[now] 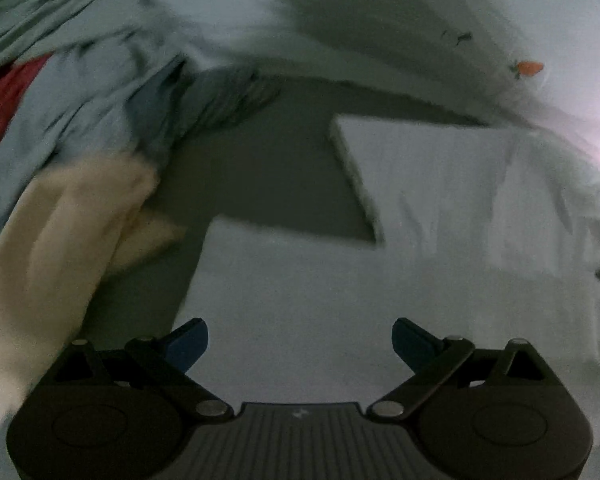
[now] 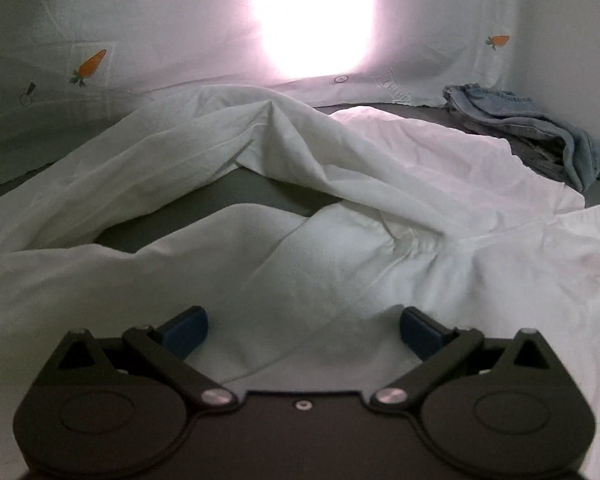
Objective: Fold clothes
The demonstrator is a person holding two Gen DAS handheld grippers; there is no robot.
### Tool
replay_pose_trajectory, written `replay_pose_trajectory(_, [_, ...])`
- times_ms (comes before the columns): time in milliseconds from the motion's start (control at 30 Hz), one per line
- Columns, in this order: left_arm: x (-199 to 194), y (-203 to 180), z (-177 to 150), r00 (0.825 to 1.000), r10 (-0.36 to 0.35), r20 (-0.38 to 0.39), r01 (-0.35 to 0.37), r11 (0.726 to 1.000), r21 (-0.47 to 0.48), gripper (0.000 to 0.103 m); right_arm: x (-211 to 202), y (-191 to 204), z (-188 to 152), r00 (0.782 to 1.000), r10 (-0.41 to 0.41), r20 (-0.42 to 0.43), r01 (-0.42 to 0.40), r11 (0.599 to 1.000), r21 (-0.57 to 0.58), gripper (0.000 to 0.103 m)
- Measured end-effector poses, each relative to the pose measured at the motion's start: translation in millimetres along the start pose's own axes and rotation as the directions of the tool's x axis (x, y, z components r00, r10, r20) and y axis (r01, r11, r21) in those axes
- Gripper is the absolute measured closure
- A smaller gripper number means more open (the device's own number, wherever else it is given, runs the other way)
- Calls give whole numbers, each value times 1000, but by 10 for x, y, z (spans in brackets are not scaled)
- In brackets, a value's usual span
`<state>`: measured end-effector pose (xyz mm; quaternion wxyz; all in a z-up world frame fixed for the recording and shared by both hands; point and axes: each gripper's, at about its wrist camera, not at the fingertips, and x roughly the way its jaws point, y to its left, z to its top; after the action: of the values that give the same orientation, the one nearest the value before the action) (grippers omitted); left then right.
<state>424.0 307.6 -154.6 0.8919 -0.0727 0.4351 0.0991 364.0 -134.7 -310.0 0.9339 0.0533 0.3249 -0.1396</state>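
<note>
White garment (image 2: pixel 340 216), crumpled and spread across a dark grey surface (image 2: pixel 260 188), fills most of the right wrist view. It looks like a shirt or light trousers, though the rumpled cloth makes that hard to settle. Its long axis runs roughly left to right across the view, with one raised fold peaking near the middle and a gathered seam just ahead of the fingers. The right gripper (image 2: pixel 304 332) hovers directly over the near part of the cloth, blue fingertips (image 2: pixel 186 330) spread wide, pinching nothing.

The left gripper (image 1: pixel 300 344) is likewise spread wide and empty. In its blurred view the white garment (image 1: pixel 440 184) lies ahead and to the right, a squared edge showing against the grey. A pile of other clothes sits to its left: a cream piece (image 1: pixel 60 240), pale blue fabric (image 1: pixel 80 112), something red (image 1: pixel 4 96).

The right gripper seems nearer to the cloth, so a first grasp likely falls to it. Folded denim (image 2: pixel 540 128) rests at the far right, before a carrot-printed sheet (image 2: pixel 100 40).
</note>
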Motion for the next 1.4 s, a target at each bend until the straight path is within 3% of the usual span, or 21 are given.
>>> replay_pose_trajectory(300, [944,-157,891,997,-75,6,74,996,57,5,38,40,-2,1000,-2,1,2,1000,-3,0])
replay_pose_trajectory(467, [1275,-240,1069,993,-115,21,114,992,48,7,50,49,2,1000,-8,0,8,1000,-3,0])
replay_pose_trajectory(533, [1375,-232,1108,989,-141,38,141,990,10,18,58,57,5,1000,-11,0,11,1000,-4,0])
replay_pose_trajectory(567, [1416,-228,1122,987,-154,49,154,988,-11,18,62,61,8,1000,-13,0,13,1000,-4,0])
replay_pose_trajectory(667, [1471,-252,1154,985,-137,101,138,990,-7,42,75,68,15,1000,-18,-1,18,1000,-4,0])
replay_pose_trajectory(700, [1488,-271,1172,987,-117,112,118,993,-3,57,79,70,17,1000,-19,-1,19,1000,-3,0])
replay_pose_trajectory(733, [1506,-262,1193,986,-124,112,126,992,-10,80,82,72,18,1000,-20,-1,20,1000,-3,0])
replay_pose_trajectory(767, [1524,-253,1214,985,-132,113,135,991,-16,96,84,73,19,1000,-21,-1,21,1000,-3,0])
replay_pose_trajectory(800, [1540,-243,1236,984,-140,114,143,989,-22,103,85,76,20,1000,-23,-1,23,1000,-3,0])
replay_pose_trajectory(900, [1460,-149,1378,974,-169,149,175,984,-29,103,84,75,22,1000,-24,-2,24,1000,-3,0])
replay_pose_trajectory(1033, [1160,202,1786,947,-158,279,196,974,-115,103,81,73,23,1000,-25,-2,25,1000,-3,0])
replay_pose_trajectory(1167, [1222,350,2120,949,-208,237,232,970,-75,100,83,69,26,1000,-26,-1,26,1000,-2,0])
replay_pose_trajectory(1267, [1366,220,2031,954,-240,178,246,969,-18,68,84,69,26,1000,-27,-1,27,1000,-1,0])
replay_pose_trajectory(1333, [1463,131,1921,955,-256,153,261,965,-13,32,83,69,26,1000,-26,-1,26,1000,-1,0])
replay_pose_trajectory(1400, [1538,83,1791,949,-268,168,279,959,-50,17,83,69,25,1000,-27,-1,27,1000,-1,0])
